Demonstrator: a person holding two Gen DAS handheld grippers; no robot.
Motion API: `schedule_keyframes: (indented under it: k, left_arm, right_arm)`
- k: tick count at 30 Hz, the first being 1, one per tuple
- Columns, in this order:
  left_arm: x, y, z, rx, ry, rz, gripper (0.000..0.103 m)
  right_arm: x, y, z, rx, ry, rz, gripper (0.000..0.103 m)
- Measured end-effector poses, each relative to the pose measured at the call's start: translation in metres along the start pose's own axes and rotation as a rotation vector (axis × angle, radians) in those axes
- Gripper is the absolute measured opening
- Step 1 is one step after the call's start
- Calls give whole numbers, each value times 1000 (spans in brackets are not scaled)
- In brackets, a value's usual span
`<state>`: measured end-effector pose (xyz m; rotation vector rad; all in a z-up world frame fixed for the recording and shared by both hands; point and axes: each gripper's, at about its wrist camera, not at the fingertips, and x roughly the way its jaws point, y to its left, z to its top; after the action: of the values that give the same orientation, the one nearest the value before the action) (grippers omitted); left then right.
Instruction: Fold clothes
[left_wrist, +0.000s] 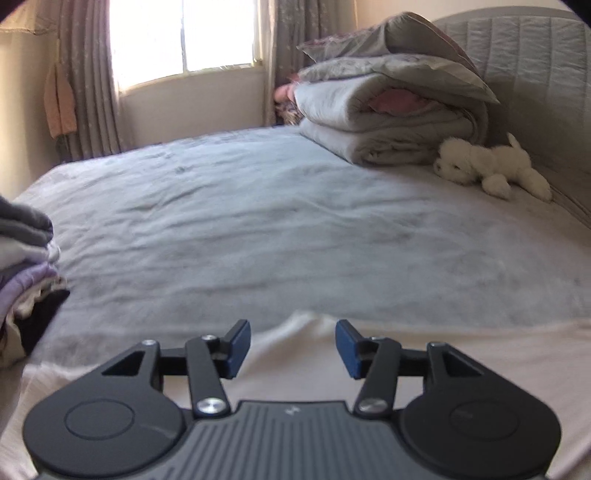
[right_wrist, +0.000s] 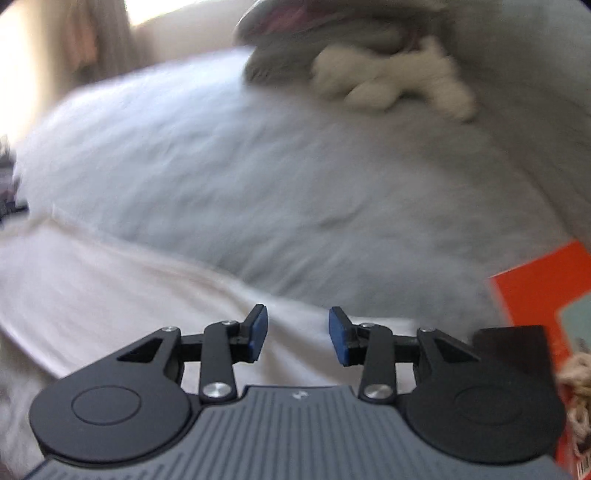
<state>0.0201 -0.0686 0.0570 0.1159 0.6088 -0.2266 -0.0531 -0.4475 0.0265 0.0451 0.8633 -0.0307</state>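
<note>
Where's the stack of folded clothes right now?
In the left wrist view, the stack of folded clothes sits at the far left edge on the bed, left of the left gripper.

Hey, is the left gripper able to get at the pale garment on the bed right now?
Probably yes. The left gripper is open with nothing between its pads, and the pale garment lies flat on the bed directly under and ahead of it. Nothing stands between them; the folded pile sits off to the side.

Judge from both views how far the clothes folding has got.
Done: a stack of folded clothes sits at the bed's left edge. In hand: nothing; the left claw and right claw are open above a pale garment lying flat. Left: whether that garment needs more folds, I cannot tell.
</note>
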Motion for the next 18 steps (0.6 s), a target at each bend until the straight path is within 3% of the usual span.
schedule_keyframes:
  k: [2,4,7,12,18]
  left_arm:
    - [-5,1,-9,-9,30,-3,55]
    - [-7,6,-20,-19,57,1,56]
    - [-9,24,-33,-43,90,23,56]
    - [-16,69,-44,-144,112,40,57]
    - [-26,111,-51,-237,107,94,58]
  right_arm:
    - [11,11,-1,-88,27,-35,40]
    - [11,3,0,-74,17,-57,54]
    - [10,-11,1,-14,16,-108,64]
    - [-10,-12,5,20,-52,-287,64]
    - [-24,37,13,-41,-150,-125,64]
